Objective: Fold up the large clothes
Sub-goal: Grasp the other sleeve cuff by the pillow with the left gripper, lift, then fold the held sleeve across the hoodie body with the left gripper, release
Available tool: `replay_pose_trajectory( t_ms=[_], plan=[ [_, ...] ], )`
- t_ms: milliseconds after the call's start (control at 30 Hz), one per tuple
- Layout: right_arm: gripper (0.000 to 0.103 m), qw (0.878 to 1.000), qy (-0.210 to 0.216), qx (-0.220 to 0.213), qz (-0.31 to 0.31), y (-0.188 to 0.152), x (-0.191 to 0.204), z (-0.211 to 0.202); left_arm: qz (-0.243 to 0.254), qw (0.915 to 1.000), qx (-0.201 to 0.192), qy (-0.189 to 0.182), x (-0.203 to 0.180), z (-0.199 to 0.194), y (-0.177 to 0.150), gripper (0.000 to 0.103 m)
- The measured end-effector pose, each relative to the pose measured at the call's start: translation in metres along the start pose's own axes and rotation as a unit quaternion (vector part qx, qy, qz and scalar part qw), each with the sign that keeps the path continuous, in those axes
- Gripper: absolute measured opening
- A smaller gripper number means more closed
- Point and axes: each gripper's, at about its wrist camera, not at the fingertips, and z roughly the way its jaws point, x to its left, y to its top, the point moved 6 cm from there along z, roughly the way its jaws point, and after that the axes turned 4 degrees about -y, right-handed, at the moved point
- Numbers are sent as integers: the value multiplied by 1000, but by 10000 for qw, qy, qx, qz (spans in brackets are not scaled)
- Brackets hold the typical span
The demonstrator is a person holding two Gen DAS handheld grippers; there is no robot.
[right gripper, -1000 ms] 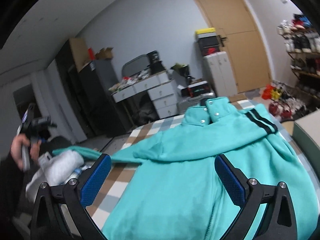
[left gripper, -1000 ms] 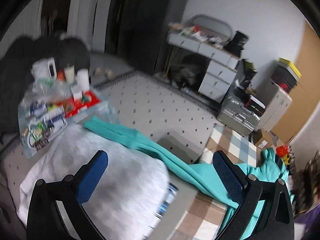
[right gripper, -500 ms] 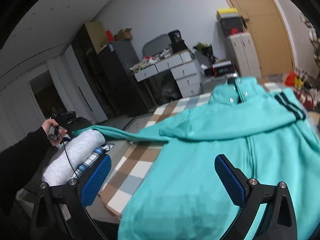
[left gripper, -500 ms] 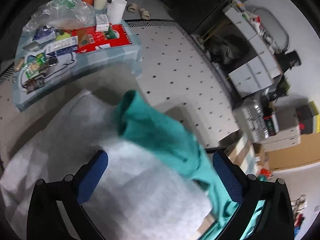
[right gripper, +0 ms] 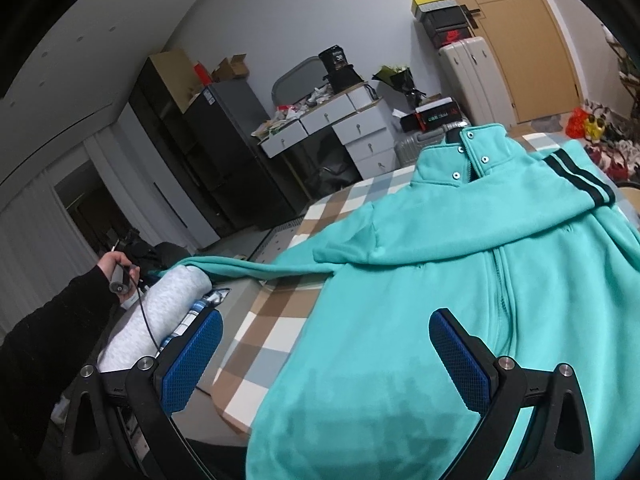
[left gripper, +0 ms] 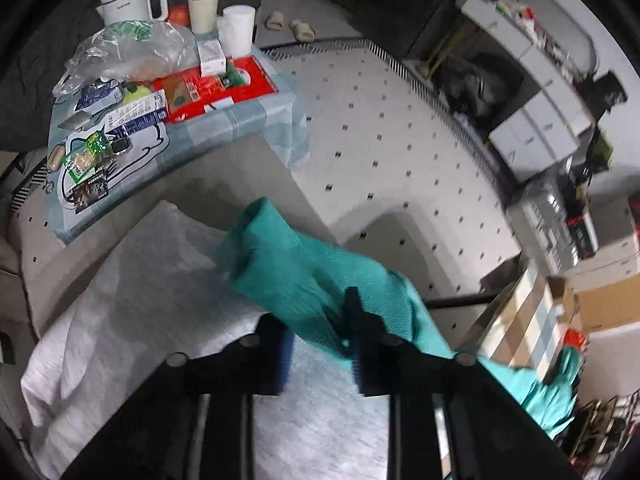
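A teal zip jacket (right gripper: pixel 460 280) lies front-up on the checked table (right gripper: pixel 280 308), collar at the far end. Its left sleeve (right gripper: pixel 248 270) stretches off the table's left side onto a folded grey garment (right gripper: pixel 160 304). In the left wrist view my left gripper (left gripper: pixel 320 340) is shut on that teal sleeve (left gripper: pixel 304 272) near its cuff, above the grey garment (left gripper: pixel 140 320). My right gripper (right gripper: pixel 324 356) is open and empty, hovering over the jacket's lower front.
A low side table (left gripper: pixel 152 92) with a kettle, cups and packets stands beyond the grey garment. A dotted rug (left gripper: pixel 400 152) covers the floor. White drawers (right gripper: pixel 348 128), a black cabinet (right gripper: pixel 208 148) and suitcases line the far wall.
My left gripper has gone from wide open to shut on the teal sleeve near its cuff. My right gripper stayed open and shifted slightly over the jacket.
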Motion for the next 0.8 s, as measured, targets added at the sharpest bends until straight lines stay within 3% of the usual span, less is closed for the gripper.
replay_pose_trajectory(
  t_ms=[100, 200, 400, 600, 700, 800],
  plan=[
    [103, 9999, 34, 85, -42, -2, 4, 1, 233, 9991, -300, -205, -12, -14, 11, 7],
    [103, 9999, 78, 130, -44, -2, 6, 2, 768, 9949, -573, -325, -36, -35, 13, 6],
    [103, 9999, 142, 29, 64, 2, 5, -4, 1497, 9789, -1145, -795, -80, -82, 8, 6],
    [103, 9998, -1, -13, 222, 7, -3, -8, 2110, 9510, -1884, -1248, -140, -131, -14, 6],
    [103, 9992, -295, -25, 253, 9, -10, -8, 2589, 9267, -2138, -1688, -184, -158, -37, 6],
    [103, 9968, -702, -7, 382, 10, -26, -7, 3248, 8951, -2293, -2018, -235, -185, -75, 6]
  ],
)
